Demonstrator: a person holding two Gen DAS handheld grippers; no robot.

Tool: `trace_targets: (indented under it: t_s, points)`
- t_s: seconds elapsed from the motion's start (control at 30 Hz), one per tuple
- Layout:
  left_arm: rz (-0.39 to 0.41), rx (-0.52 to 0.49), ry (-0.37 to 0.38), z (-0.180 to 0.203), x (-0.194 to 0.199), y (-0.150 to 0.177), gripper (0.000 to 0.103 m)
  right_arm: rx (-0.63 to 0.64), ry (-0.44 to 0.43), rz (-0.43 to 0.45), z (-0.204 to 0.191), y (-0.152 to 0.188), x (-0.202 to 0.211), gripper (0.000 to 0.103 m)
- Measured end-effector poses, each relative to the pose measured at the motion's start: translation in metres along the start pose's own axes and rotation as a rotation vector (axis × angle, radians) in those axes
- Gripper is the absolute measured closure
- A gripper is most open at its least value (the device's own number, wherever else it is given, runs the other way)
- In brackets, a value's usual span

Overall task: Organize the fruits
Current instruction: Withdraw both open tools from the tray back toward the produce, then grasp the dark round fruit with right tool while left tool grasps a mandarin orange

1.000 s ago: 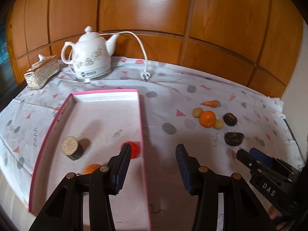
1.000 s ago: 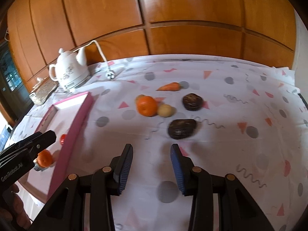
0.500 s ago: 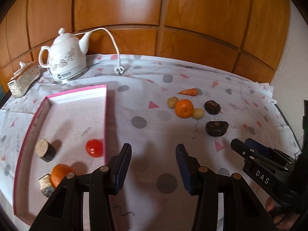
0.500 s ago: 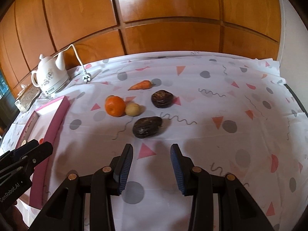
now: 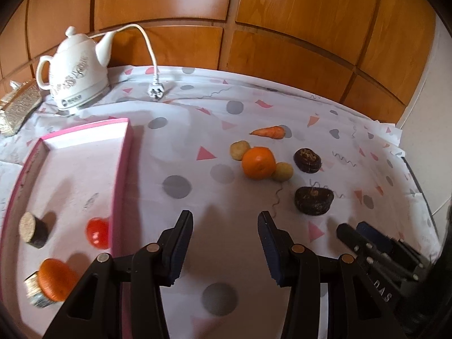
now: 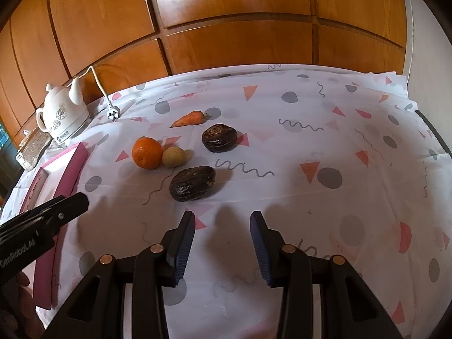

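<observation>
On the patterned cloth lie an orange (image 5: 259,162) (image 6: 147,152), two small tan fruits (image 5: 282,171) (image 5: 239,150), a carrot (image 5: 269,132) (image 6: 188,119) and two dark wrinkled fruits (image 5: 313,200) (image 6: 192,182) (image 6: 219,138). The pink tray (image 5: 123,169) holds a red fruit (image 5: 97,232), an orange fruit (image 5: 53,278) and a dark cut piece (image 5: 33,229). My left gripper (image 5: 225,220) hangs open over bare cloth just right of the tray. My right gripper (image 6: 222,220) is open and empty, short of the nearer dark fruit.
A white electric kettle (image 5: 75,72) with its cord and plug (image 5: 156,91) stands at the back left, beside a patterned box (image 5: 17,107). Wooden panels close the back. The table's right edge (image 6: 432,132) runs near a white wall.
Both grippers have shifted to the right and slightly down. The left one left the tray and now hangs over the cloth. The loose fruits look nearer in both views. Neither jaw opening changed.
</observation>
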State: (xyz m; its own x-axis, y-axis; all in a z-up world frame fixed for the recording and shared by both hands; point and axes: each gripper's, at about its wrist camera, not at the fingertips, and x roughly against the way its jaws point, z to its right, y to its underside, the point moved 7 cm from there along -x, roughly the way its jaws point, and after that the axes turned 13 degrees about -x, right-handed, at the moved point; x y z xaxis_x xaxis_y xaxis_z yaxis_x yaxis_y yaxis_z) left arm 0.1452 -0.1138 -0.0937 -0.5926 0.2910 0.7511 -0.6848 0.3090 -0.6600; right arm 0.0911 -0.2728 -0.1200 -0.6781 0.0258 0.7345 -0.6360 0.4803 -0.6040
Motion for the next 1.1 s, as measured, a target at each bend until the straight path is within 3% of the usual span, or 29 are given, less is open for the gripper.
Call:
trace_targets:
  t_s: [0.47,0.6,0.8,0.93,1.0,1.1]
  points:
    - [0.004,0.026,0.003,0.008,-0.031,-0.033,0.054,0.031,-0.063,-0.025,-0.012,-0.006,-0.012,0.062]
    - [-0.004,0.028,-0.002,0.006,-0.036,-0.032,0.054,0.054,-0.087,-0.030,-0.022,-0.010,-0.018,0.050]
    - [-0.010,0.043,0.010,0.004,-0.042,-0.033,0.051,0.091,-0.079,-0.050,-0.035,-0.014,-0.037,0.047]
    - [-0.006,0.042,0.015,0.007,-0.045,-0.038,0.051,0.117,-0.047,-0.040,-0.037,-0.017,-0.045,0.047]
    - [-0.007,0.043,0.022,0.008,-0.048,-0.040,0.051,0.120,-0.052,-0.039,-0.036,-0.018,-0.046,0.055]
    - [-0.005,0.042,0.027,0.011,-0.051,-0.043,0.051,0.115,-0.054,-0.026,-0.034,-0.019,-0.043,0.056]
